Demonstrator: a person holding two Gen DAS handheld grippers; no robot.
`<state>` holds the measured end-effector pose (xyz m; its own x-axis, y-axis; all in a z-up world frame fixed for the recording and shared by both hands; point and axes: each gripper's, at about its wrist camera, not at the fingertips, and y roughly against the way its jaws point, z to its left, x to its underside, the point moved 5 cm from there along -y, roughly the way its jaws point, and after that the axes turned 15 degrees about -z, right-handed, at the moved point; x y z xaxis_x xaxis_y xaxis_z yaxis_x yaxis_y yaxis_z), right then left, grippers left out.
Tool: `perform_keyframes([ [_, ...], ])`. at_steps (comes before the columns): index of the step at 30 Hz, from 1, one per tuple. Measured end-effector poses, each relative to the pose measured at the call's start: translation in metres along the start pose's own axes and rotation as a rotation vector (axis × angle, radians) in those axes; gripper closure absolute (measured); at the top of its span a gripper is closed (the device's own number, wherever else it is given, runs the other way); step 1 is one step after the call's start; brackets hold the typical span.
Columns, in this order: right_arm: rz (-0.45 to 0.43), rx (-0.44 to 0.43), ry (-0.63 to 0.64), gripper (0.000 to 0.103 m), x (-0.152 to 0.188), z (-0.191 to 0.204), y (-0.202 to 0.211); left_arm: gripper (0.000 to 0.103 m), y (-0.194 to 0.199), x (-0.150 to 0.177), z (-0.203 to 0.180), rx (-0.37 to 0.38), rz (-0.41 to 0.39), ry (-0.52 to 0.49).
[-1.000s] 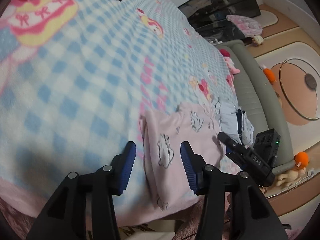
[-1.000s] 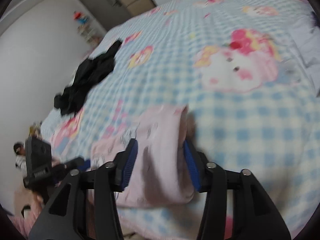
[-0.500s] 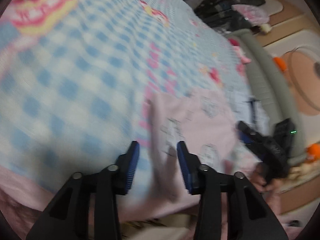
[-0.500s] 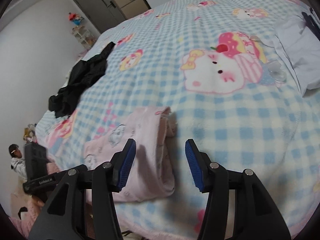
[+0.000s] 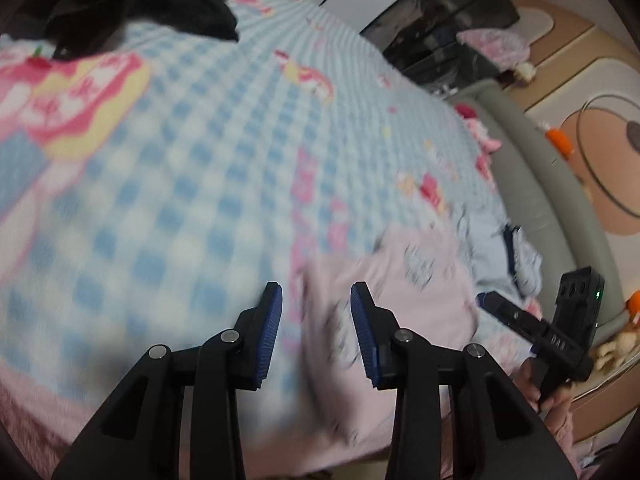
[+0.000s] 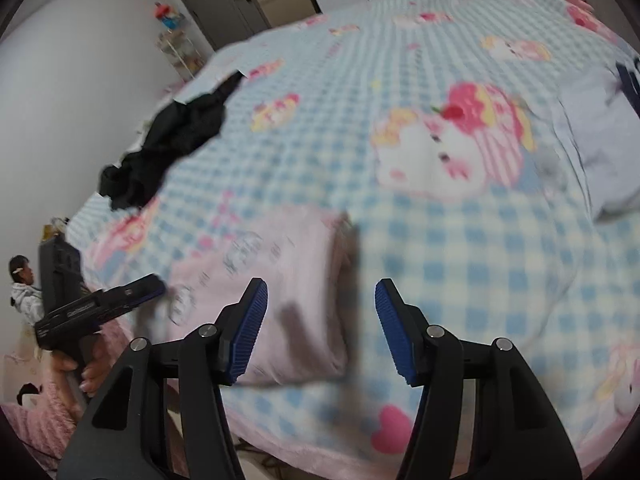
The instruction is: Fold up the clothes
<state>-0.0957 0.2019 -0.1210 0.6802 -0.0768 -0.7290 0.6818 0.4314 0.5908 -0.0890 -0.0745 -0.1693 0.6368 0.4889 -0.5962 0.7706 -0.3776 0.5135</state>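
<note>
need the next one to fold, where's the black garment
In the right wrist view the black garment lies crumpled at the far left of the checked blanket, beyond the pink garment.

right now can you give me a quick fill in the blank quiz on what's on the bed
1. The folded garment lying between the two grippers is pale ____.
2. The crumpled garment farther up the bed is ____.
3. The blanket under both is checked in white and ____.
4. The right gripper has its jaws ____, nothing pinched between them.

Missing words: pink; black; blue; open
</note>
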Motion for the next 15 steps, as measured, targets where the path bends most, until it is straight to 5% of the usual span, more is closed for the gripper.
perform_keyframes([
  [6,0.077,0.024,0.047,0.045,0.003,0.006,-0.042,0.073,-0.027,0.007,0.004,-0.135,0.058,-0.108],
  [10,0.073,0.061,0.019,0.045,0.006,-0.006,-0.050,0.076,-0.018,0.005,0.019,-0.134,0.060,-0.064],
  [15,0.040,0.033,-0.165,0.045,-0.002,-0.029,-0.032,0.076,0.002,0.001,0.022,-0.049,0.061,-0.022],
])
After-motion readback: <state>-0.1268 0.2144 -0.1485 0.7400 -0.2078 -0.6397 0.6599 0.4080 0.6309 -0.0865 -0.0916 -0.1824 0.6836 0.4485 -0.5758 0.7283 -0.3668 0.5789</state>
